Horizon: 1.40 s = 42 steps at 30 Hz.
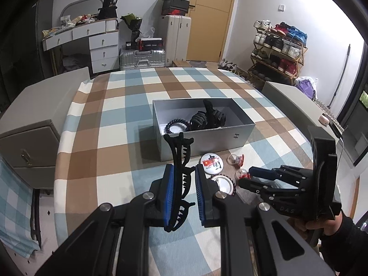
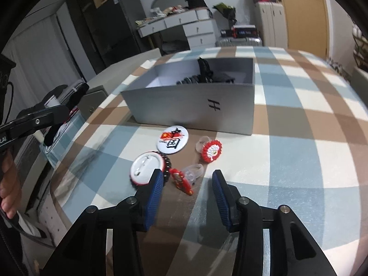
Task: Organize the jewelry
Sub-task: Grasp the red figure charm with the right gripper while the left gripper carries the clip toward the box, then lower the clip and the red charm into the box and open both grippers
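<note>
Left hand-held gripper (image 1: pixel 181 179) carries black hair claw (image 1: pixel 179 161) between blue pads, raised short of grey box (image 1: pixel 207 138), likely for drop-in beside claws already inside. Right hand-held gripper (image 2: pixel 187 184) spread wide, empty, low over red ring (image 2: pixel 181 179) on checked bed cover (image 2: pixel 299 138), presumably next pick.

Large black character 国 on the white round badge (image 2: pixel 172 140), beside a red flag mark and a smaller line of print too fine to read. Black mark like a sideways "H" on the front wall of the grey box (image 2: pixel 213 104). Raised letters "DAS" on the black body of the right gripper (image 1: pixel 247 176). "38" in white on the black bag (image 1: pixel 110 2) atop the dresser. Swoosh logo on the black shoebox (image 1: pixel 175 11).
</note>
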Motion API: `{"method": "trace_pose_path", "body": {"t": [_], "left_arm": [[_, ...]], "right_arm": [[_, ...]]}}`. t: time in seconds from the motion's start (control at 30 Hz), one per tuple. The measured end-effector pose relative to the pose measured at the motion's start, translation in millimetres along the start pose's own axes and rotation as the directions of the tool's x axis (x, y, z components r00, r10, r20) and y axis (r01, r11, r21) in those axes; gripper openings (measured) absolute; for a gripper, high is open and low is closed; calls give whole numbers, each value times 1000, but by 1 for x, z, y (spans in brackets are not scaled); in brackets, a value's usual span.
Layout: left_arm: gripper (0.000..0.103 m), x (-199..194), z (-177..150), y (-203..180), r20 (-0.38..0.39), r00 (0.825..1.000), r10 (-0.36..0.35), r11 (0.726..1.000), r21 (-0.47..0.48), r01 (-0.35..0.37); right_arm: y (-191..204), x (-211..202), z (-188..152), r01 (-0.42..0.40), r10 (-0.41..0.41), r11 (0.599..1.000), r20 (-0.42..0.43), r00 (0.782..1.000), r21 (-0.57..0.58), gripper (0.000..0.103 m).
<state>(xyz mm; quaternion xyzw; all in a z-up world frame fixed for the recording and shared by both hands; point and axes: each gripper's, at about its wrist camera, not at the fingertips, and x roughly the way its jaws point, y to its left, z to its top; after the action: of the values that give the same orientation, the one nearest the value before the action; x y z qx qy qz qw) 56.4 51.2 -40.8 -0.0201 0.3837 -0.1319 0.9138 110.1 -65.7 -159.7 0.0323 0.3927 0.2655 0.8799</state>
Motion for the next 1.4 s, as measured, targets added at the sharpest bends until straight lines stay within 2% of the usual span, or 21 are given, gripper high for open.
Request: {"method": "trace_pose_path", "body": {"t": [0.03,0.1,0.13,0.17,0.23,0.27,0.57,0.7,0.87,1.13,1.23,1.4], "left_arm": [[13,1,1,0,0,1000,-4,1000,-1,4],[13,3,6,2,6,1000,-15,1000,-7,16],[13,3,7,3,9,1000,-20,1000,-9,20],[13,4,9,3,13,1000,-26,1000,-12,26],[13,7,14,4,15,999,-35,999,-18,35],[13,9,16,4,16,999,-36,999,-17,36],[13,25,38,3,37,996,-78,997,-10,79],[13,31,47,3,41,997,-73,997,4,73],[13,48,54,9,19,996,-87,996,-22,88],[13,69,59,12,-19,995,-103,994,-25,103],[13,76,60,11,-35,997,-68,998,-6,68],[13,87,59,15,-64,993,-103,994,-30,101]], "right_arm": [[-1,0,0,-1,1,1000,-3,1000,5,28],[-4,-1,1,-24,24,1000,-1,1000,19,28],[-5,-2,1,-32,32,999,3,999,22,25],[-6,-4,1,-38,38,999,4,999,20,17],[-8,-11,1,-44,43,999,23,999,19,16],[-9,-15,1,-53,52,998,33,998,21,2],[-18,-45,20,-130,125,991,114,986,34,2],[-15,-58,38,-158,154,987,168,974,14,2],[-6,-61,66,-176,180,984,221,958,-36,2],[7,-32,114,-188,208,977,231,951,-104,2],[9,-15,125,-170,190,980,217,958,-107,2],[-2,19,133,-180,187,982,167,968,-53,2]]}}
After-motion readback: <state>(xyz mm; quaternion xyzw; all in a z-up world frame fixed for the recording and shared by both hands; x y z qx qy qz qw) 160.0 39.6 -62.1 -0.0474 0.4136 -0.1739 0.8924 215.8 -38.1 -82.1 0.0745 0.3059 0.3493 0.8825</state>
